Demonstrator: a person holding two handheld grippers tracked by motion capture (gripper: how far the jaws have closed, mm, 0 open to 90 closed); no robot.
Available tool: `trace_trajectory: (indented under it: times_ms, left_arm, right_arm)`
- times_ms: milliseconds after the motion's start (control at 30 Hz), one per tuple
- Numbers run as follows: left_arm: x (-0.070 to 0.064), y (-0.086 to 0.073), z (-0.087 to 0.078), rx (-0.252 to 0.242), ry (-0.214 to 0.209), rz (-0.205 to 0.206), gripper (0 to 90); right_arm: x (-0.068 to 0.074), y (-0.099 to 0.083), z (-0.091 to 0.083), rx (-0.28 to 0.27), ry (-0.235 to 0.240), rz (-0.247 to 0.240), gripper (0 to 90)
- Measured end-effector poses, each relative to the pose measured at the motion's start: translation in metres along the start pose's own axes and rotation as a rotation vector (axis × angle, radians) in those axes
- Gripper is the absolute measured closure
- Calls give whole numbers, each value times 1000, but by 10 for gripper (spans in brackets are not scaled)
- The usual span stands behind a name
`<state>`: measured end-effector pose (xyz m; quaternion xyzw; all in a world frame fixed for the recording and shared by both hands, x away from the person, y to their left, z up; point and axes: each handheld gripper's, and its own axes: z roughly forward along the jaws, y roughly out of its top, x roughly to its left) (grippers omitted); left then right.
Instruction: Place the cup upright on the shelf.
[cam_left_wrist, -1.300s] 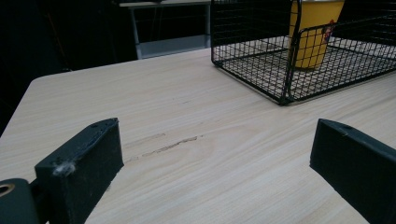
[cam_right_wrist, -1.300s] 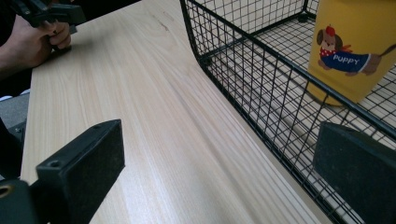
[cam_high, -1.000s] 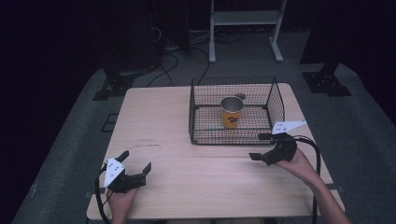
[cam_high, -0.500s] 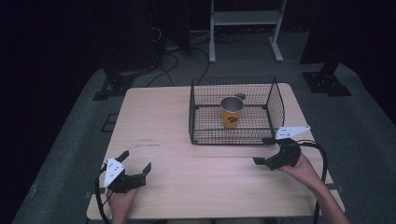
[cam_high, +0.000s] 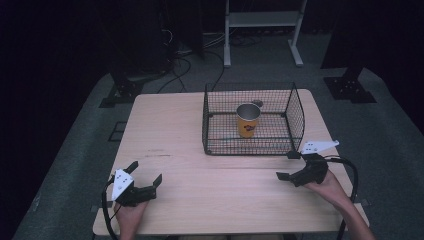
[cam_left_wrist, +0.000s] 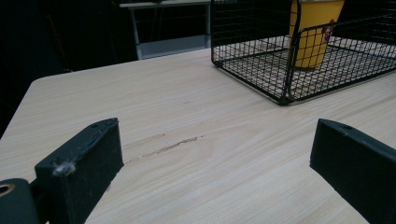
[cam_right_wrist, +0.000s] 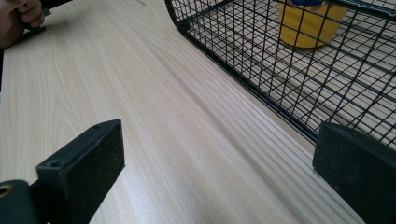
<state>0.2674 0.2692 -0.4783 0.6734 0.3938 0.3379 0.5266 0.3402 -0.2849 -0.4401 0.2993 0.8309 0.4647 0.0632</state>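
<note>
A yellow cup with a metal rim (cam_high: 248, 120) stands upright inside a black wire basket (cam_high: 295, 120) on the far right half of the wooden table (cam_high: 200, 150). My left gripper (cam_high: 145, 174) rests open at the table's front left, nothing between its jaws. My right gripper (cam_high: 288, 166) is open at the front right, just outside the basket's near right corner. The left gripper view looks across bare wood to the basket (cam_left_wrist: 261, 79) and cup (cam_left_wrist: 314, 28). Close on the right of the right gripper view runs the basket's wire wall (cam_right_wrist: 261, 60), with the cup (cam_right_wrist: 310, 25) behind it.
A small dark object (cam_high: 257, 103) lies in the basket behind the cup. Beyond the table are a white metal frame (cam_high: 260, 20), cables and dark stands on a grey floor. A hand (cam_right_wrist: 18, 18) shows far off in the right gripper view.
My right gripper has drawn back toward the near right corner of the table, away from the basket's front. The left gripper has stayed put.
</note>
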Motion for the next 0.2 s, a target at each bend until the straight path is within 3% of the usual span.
trace_trajectory:
  times_ms: [200]
  left_arm:
    - [0, 0, 0, 0, 1, 1, 18]
  right_arm:
    - [3, -3, -5, -4, -8, -4, 18]
